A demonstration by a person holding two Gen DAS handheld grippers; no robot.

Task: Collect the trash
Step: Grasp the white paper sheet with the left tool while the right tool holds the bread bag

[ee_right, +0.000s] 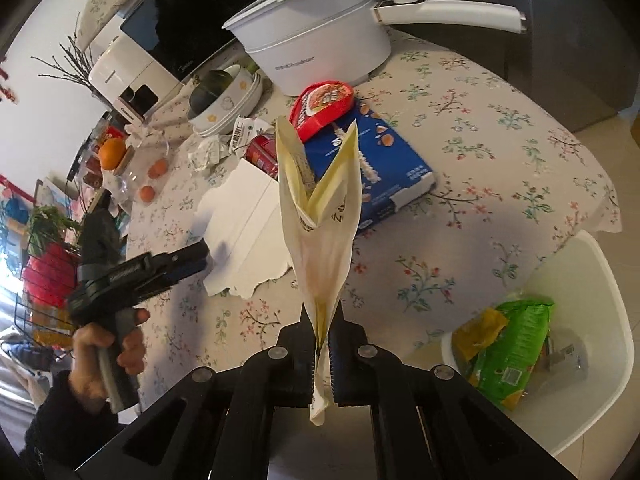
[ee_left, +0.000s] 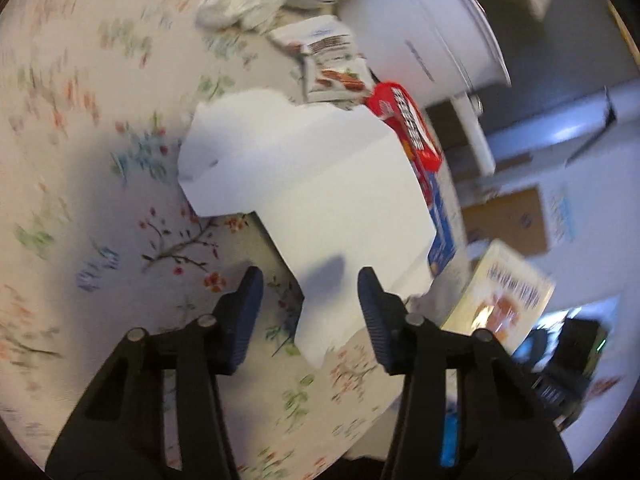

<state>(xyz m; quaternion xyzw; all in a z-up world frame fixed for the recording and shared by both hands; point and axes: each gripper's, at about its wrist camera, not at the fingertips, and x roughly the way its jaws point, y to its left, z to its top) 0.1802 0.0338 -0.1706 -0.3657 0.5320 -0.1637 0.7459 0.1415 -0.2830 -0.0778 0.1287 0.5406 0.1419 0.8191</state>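
Right gripper fingers pinching cream wrapper, left gripper fingers spread, seemingly above white paper

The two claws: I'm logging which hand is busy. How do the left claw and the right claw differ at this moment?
The right claw is shut on a cream paper bag, lifted above the table; the left claw holds nothing. The right claw's jaws pinch the bag's narrow end; the left claw's jaws stand apart over a torn white paper, not pressing it. Both are black with blue pads and point down toward the floral tablecloth.
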